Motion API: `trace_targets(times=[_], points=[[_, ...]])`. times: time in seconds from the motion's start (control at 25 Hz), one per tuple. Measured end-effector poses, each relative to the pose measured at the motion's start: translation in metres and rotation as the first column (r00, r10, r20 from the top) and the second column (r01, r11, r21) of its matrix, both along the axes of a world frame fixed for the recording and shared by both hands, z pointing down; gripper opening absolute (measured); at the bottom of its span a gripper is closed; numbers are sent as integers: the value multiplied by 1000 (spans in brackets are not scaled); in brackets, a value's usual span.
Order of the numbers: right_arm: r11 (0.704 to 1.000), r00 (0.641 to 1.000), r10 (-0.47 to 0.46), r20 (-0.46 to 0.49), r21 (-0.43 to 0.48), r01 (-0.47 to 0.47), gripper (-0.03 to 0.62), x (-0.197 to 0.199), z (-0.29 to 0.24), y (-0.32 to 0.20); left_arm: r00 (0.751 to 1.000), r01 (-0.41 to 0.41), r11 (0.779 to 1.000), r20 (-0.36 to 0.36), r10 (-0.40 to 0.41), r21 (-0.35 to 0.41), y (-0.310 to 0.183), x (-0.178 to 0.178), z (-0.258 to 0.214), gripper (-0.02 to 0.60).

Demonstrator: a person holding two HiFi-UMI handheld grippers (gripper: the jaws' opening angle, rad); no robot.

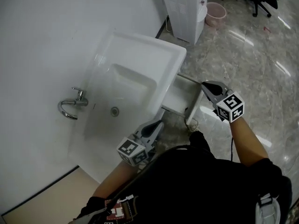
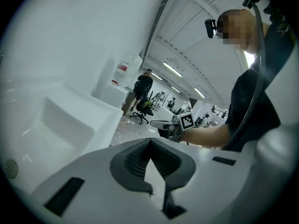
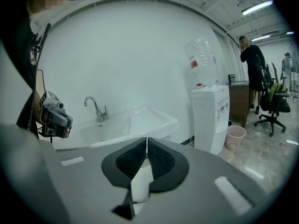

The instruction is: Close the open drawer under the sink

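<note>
No word or number can be read anywhere. The marker cube on the left gripper and the marker cube on the right gripper carry only black-and-white square patterns, no letters. The water bottle on the dispenser has a red label, its print too small to read. A red tag at the person's chest has white print, too small to make out.

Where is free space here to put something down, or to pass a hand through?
Free: the sink basin around the drain, beside the faucet, and the floor between the open drawer and the pink bin. Crowded: the drawer's near end, between the left gripper and right gripper, both shut.
</note>
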State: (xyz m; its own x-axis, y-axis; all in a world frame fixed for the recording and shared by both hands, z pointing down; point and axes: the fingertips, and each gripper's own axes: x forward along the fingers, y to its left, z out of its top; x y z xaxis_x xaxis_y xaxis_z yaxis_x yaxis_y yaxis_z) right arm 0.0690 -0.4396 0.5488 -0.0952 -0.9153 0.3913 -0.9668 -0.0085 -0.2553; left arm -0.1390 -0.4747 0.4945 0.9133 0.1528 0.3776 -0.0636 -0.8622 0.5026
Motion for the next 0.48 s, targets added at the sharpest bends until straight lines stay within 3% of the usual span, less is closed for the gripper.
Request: trace_targets(times=[0.48], points=[[997,1000,27,-8,-67,-27,8,28,107,56,971,-200,979,126,205,-49,69,65,84,-2]])
